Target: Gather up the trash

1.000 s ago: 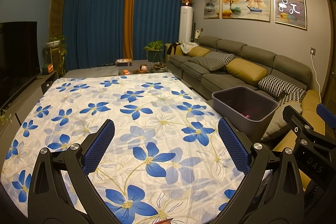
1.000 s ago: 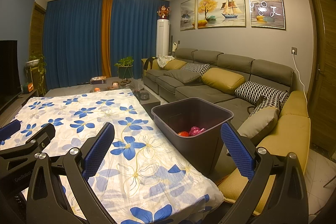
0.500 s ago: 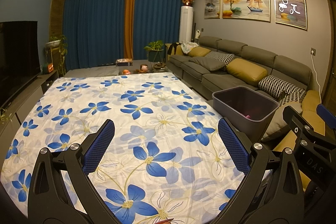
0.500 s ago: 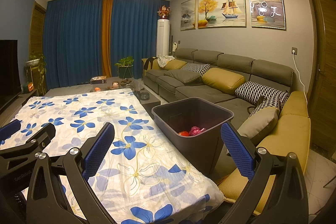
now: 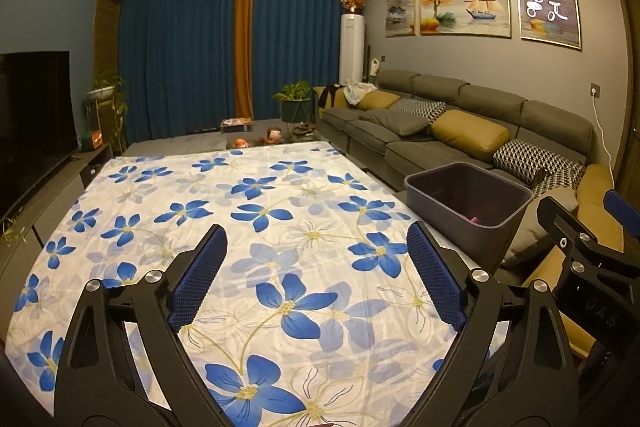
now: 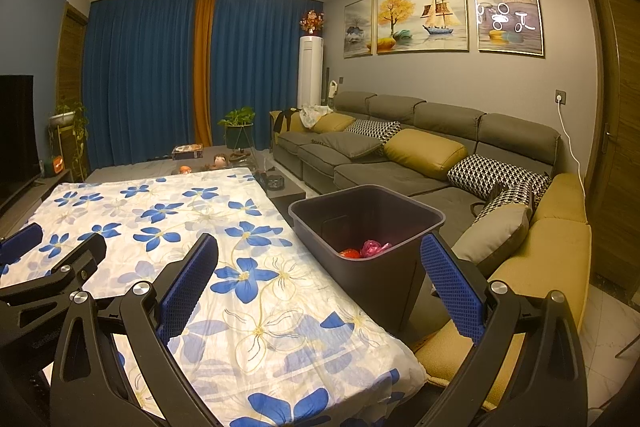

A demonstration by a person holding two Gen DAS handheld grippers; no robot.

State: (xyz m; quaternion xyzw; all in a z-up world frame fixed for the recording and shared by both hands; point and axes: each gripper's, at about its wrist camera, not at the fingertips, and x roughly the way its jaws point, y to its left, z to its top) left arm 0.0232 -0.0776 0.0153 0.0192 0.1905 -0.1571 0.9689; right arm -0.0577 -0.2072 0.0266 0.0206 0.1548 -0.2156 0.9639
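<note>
my left tool (image 5: 316,275) has just narrowed a touch, still spread and empty; my right tool (image 6: 320,281) too. trash (image 6: 366,250) lies in the bin (image 6: 400,279) right of the bench (image 5: 240,211). looks nearly done.

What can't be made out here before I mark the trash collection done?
- Bin contents: right wrist view shows red and pink scraps; its near wall hides the rest.
- Left wrist view: bin rim hides nearly everything inside.
- Table's near edge: cut off behind both open grippers.
</note>
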